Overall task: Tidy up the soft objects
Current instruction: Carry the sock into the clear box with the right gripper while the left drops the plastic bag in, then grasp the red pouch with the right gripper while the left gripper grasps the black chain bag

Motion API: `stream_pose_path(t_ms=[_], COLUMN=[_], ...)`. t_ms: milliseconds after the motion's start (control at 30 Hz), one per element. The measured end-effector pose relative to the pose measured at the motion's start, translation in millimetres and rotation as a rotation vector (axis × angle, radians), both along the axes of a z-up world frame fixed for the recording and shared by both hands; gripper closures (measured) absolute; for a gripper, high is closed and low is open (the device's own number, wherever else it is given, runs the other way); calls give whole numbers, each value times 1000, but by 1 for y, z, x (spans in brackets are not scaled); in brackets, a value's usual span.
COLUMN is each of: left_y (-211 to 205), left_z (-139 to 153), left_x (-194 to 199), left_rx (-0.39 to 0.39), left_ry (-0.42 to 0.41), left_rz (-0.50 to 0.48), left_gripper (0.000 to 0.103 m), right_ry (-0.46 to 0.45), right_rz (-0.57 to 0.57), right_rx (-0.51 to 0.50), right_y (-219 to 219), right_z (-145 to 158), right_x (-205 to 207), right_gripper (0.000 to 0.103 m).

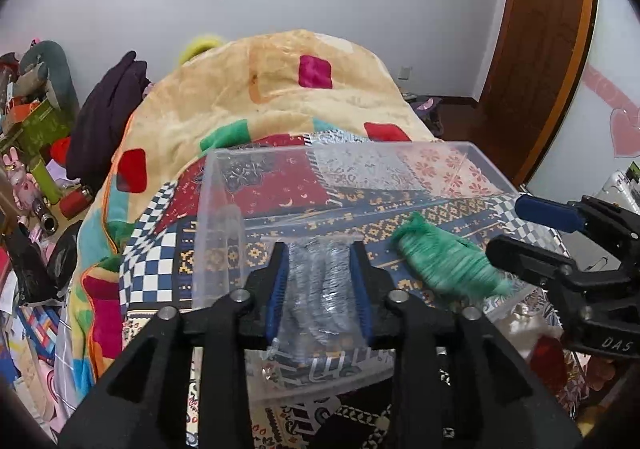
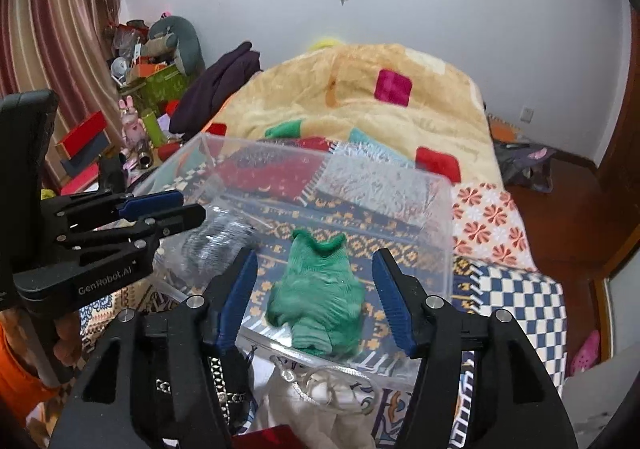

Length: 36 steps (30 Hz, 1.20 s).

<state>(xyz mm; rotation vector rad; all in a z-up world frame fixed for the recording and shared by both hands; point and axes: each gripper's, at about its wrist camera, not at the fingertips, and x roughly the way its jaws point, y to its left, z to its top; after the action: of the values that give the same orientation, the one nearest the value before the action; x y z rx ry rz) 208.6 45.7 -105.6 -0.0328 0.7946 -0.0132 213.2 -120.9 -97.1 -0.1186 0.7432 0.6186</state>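
A clear plastic storage box (image 1: 224,185) (image 2: 446,217) sits on the patterned bedspread. A green knitted soft item (image 1: 448,261) (image 2: 320,289) lies blurred inside the box at its near right. My left gripper (image 1: 320,249) is shut on a grey, shiny rolled soft item (image 1: 320,281) (image 2: 218,239) at the box's near left wall. My right gripper (image 2: 314,261) is open, its pads either side of and just above the green item, apart from it. The right gripper also shows in the left wrist view (image 1: 516,221).
A yellow fleece blanket (image 1: 288,89) (image 2: 360,97) is heaped on the bed behind the box. White cloth with a cord (image 2: 328,389) lies before the box. A cluttered side table (image 2: 140,89) stands left; wooden floor and door (image 1: 540,49) are right.
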Motion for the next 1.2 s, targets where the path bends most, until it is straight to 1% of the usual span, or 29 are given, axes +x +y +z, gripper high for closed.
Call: stream_pose_path(t_ms=[33,67,200,233,267,333,367,433,500,633,700,833,967,1000,1067,1100,1133,1167,1200], left_y=[0,-1,-2,-2,-3,-4,-5,-7,-10,-17,-22,-32,-37,-36,-37,-37,-37,-37,-38], left_z=[5,7,28,35,39,49,53,57,57,49,41,19,-2,-6,-14,-17,-19,-22,-23], left_x=[-4,-5,-21,-28,-33,-44,-50,-60,-68,-85,-92,-102,-107,-108,-107,-108,-107,-106,-106], left_rx=[6,9,23,29,34,43,45,43,37,30,28,27,27,21,2,-7,-16,-23,-32], left_ry=[-13,-22,-81,-102,-115,-145,-157,-169,-167,-148,-131,-79,-33,-25,-5,0,7,14,21], left_rz=[4,6,10,10,10,6,3,-7,-22,-54,-67,-88,-87,-87,-86,-85,-85,-91,-96], left_gripper=[62,60,44,39,37,27,24,16,13,12,12,12,12,12,13,14,20,23,29], right_ry=[-2,-4,-16,-23,-31,-42,-45,-49,-50,-41,-21,17,75,83,82,82,85,88,90], right_rz=[0,0,-4,-4,-5,-4,-3,0,0,-3,1,9,32,38,44,50,56,61,66], right_rx=[10,18,55,60,64,71,72,71,68,53,43,19,12,7,-9,-15,-18,-22,-28], right_y=[-1,-3,-12,-15,-18,-24,-26,-32,-37,-45,-48,-49,-48,-47,-44,-43,-42,-41,-40], right_z=[3,6,20,23,27,33,35,37,36,28,18,-2,-23,-26,-31,-32,-35,-37,-39], right_x=[0,0,-8,-11,-15,-24,-27,-36,-44,-59,-65,-76,-82,-83,-85,-86,-90,-91,-92], right_gripper=[47,46,40,40,39,38,37,35,33,31,31,31,32,32,37,40,41,45,49])
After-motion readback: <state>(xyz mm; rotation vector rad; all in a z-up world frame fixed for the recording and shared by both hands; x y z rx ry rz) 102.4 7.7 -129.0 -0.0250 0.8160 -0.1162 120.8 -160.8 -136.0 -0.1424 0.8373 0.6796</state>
